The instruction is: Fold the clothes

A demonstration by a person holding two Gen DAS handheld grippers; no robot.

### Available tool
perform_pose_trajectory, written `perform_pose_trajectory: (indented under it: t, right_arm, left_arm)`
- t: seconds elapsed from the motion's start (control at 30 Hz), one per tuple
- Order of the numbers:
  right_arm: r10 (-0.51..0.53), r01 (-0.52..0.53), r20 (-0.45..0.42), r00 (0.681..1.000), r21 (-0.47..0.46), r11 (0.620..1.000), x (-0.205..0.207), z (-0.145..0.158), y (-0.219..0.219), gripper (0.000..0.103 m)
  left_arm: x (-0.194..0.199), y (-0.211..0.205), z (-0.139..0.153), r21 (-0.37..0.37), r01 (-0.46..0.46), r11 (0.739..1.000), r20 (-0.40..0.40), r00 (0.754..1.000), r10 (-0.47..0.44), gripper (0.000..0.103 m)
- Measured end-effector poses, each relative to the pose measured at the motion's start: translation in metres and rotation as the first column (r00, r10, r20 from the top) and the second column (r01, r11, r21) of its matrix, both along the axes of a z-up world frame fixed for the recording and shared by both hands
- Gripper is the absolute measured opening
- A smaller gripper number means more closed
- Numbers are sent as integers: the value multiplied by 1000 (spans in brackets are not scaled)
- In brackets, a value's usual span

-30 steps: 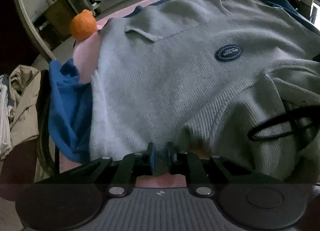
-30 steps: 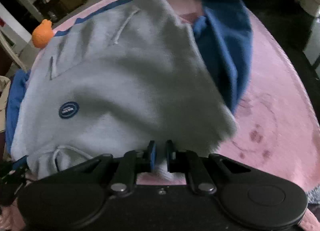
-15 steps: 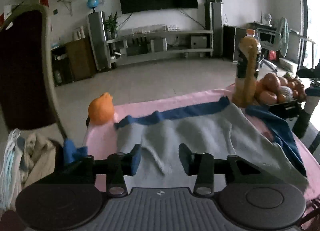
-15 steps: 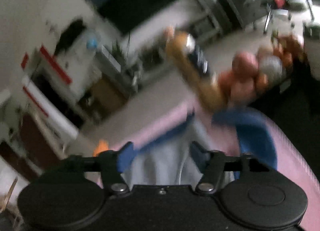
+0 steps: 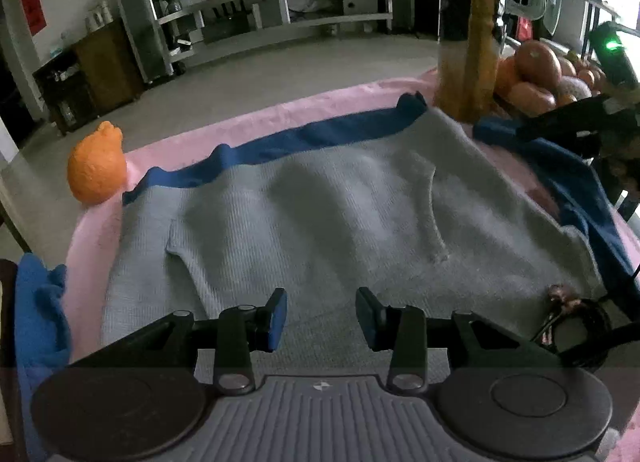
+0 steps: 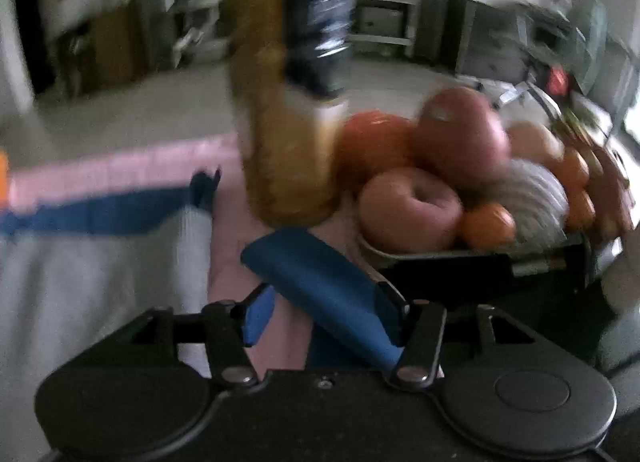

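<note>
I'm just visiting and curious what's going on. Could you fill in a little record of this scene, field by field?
surface: pink cloth
garment on top: grey sweater, spread flat
garment beneath: blue garment, showing at the sweater's far edge
left gripper: open, over the sweater's near edge
right gripper: open, blue sleeve between its fingers
nearby: orange toy, bottle, fruit tray

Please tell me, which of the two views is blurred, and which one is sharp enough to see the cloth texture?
Left wrist view: mostly sharp, the knit ribs of the grey sweater are readable, with fisheye bending at the edges. Right wrist view: motion blur smears the bottle and the fruit tray.
</note>
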State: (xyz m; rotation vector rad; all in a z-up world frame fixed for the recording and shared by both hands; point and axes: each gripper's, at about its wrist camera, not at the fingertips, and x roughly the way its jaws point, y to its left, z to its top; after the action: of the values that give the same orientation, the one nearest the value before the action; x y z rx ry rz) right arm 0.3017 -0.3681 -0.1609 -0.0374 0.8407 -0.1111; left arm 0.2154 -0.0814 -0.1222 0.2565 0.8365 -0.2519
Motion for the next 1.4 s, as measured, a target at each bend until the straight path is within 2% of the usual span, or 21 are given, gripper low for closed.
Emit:
perform_pose_trajectory:
  t: [0.07,0.1,0.13,0.17,0.27,0.37,0.47,0.57,0.6,0.63,0.67,0.7,0.73,0.8,0.87,0.93,1.0,1.03,1.13,1.23,1.4]
  right_arm:
    - [22,-23,-15,1000,-61,998,5,-12,5,45]
    - [20,-21,-14,1000,-81,996,5,-16,7,15]
    - [-2,2,6,1000,-70,998,2,-13,4,3]
    - [-29,30,30,999,-51,998,-1,-9,0,3]
    - [-141,122,167,976,119,985,-28,31,-32,3]
    - [-255,158,273,928,332,930,-70,70,-73,3]
    - [-335,113,371,866,508,854,-121,90,-114,3]
    - [-442,147,408,798,580,801,-156,91,-148,3]
    - [-496,206,385,778,589,781,-161,87,-160,5]
    - [-552,273,355,755,595,756,-165,83,-172,15]
    - [-617,372,317,720,574,729,-167,76,-182,30]
    - [-689,502,270,673,517,693,-169,67,-191,62]
    - [-733,591,243,635,458,664,-170,59,-197,63]
    - [-748,642,199,634,403,652,-171,48,-208,61]
    - [-731,619,180,658,424,661,-169,43,-213,57]
    - [-710,584,149,689,466,665,-163,38,-216,35]
    - [-681,542,100,725,527,654,-151,30,-220,19]
    - [-673,532,69,736,557,638,-144,24,-224,17]
    - [-683,588,-39,730,546,597,-127,13,-227,21]
    - [-719,660,-153,678,556,505,-124,-4,-243,33]
    - [-703,666,-161,693,517,538,-119,-23,-245,36]
  left_arm:
    - [-1,2,-1,7,-7,1000,-5,1000,7,39]
    - [-3,4,1,11,-14,1000,0,1000,14,39]
    - [-5,5,3,14,-20,1000,5,1000,20,39]
    - [-9,7,7,10,-26,1000,13,1000,26,39]
    - [-25,11,22,-26,-28,999,35,999,29,39]
    - [-47,8,36,-67,-11,998,56,998,15,39]
    - [-67,2,47,-118,17,993,56,998,-10,39]
    - [-82,-9,50,-142,36,989,33,999,-31,39]
    - [-87,-14,50,-138,44,989,28,999,-40,40]
    - [-91,-20,51,-134,52,990,22,999,-49,40]
    - [-96,-25,51,-131,60,990,16,998,-58,40]
    - [-100,-30,50,-124,70,990,11,998,-69,40]
    - [-104,-35,49,-117,80,990,5,997,-80,40]
    - [-109,-44,47,-111,95,989,-6,995,-96,40]
    - [-111,-53,45,-102,102,990,-17,994,-105,40]
    - [-112,-62,44,-89,108,990,-27,993,-111,40]
    - [-111,-68,44,-83,114,990,-33,993,-117,40]
    - [-111,-70,44,-80,117,990,-34,992,-120,40]
    - [-110,-74,42,-73,119,990,-36,992,-122,41]
    - [-106,-74,36,-80,109,991,-58,992,-114,40]
    - [-102,-76,23,-71,102,992,-99,989,-109,40]
